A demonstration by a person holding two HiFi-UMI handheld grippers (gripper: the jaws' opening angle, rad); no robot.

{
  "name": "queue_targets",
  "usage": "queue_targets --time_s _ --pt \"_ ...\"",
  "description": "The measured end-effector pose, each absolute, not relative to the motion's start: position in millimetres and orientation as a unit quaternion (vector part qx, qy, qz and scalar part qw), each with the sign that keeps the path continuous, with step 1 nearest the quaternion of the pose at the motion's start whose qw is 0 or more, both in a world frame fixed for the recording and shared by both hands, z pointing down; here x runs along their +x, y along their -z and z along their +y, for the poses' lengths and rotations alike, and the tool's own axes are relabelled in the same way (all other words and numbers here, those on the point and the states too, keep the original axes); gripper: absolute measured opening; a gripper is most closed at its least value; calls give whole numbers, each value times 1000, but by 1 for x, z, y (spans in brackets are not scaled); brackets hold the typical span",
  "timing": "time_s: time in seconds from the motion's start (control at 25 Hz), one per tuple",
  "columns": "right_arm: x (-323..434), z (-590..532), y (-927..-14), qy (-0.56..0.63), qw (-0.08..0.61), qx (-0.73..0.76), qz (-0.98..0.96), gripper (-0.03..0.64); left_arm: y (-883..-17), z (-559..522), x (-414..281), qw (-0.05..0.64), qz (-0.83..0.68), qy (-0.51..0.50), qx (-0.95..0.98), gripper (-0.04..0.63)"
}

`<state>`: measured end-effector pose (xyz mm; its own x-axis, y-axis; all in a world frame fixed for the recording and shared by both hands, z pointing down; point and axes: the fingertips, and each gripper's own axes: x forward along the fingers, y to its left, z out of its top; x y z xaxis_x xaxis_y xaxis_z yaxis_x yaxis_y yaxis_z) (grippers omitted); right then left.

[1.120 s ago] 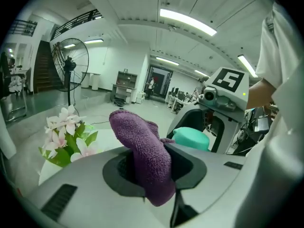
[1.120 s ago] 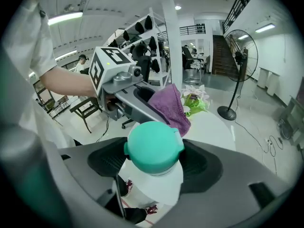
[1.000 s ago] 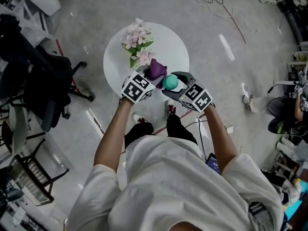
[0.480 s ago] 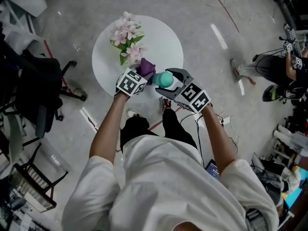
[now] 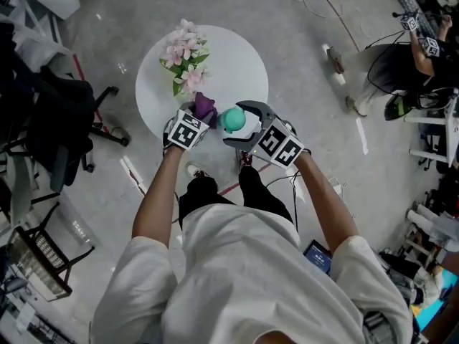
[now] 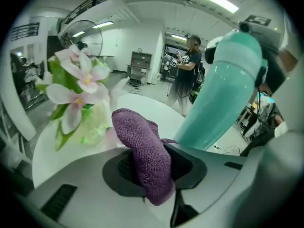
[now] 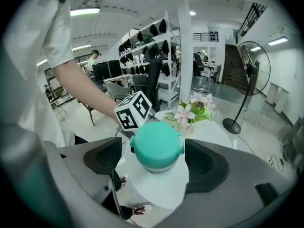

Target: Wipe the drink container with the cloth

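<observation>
No legible txt, labels, nos.

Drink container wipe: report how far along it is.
Done: the purple cloth is picked up and clamped in the left hand-held gripper. In hand: the right hand-held gripper has its jaws opening around the teal drink container, which stands at the edge of the white table with the cloth close beside it. Left: no wiping contact shows, so treat the wipe itself as unconfirmed.
</observation>
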<state>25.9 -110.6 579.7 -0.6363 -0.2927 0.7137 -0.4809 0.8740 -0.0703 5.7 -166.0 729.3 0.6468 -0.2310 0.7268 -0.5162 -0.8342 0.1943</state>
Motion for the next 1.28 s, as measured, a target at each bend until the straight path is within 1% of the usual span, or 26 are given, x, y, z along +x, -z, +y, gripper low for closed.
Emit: queue_targets --time_s 0.16,0.28,0.4,0.56,0.76,0.88,1.0,1.12,1.28 --pt "39 -110 -566 -94 367 155 -912 426 -686 -158 -22 243 -298 -315 868 132" --pt "44 -108 -558 -65 373 78 -922 426 -648 -140 -36 263 -348 -286 853 132" --pt "47 -105 -555 -8 384 -9 -923 425 -618 -119 -38 261 -382 -265 846 132" --pt "44 -100 -559 77 418 -128 -896 425 -591 -100 -44 267 -437 -240 825 132" --pt "34 -98 -571 130 447 -244 -851 410 -558 -86 -57 287 -517 -175 787 132" --pt "29 -97 -581 142 455 -270 -837 377 -544 -78 -62 288 -541 -150 776 132" --pt "33 -90 -588 123 465 -286 -829 309 -537 -69 -61 286 -545 -142 775 132" --pt "31 -89 -588 105 460 -277 -837 308 -534 -66 -62 288 -551 -127 772 133" --pt "30 -95 -583 59 454 -208 -864 308 -533 -79 -48 286 -526 -126 791 133"
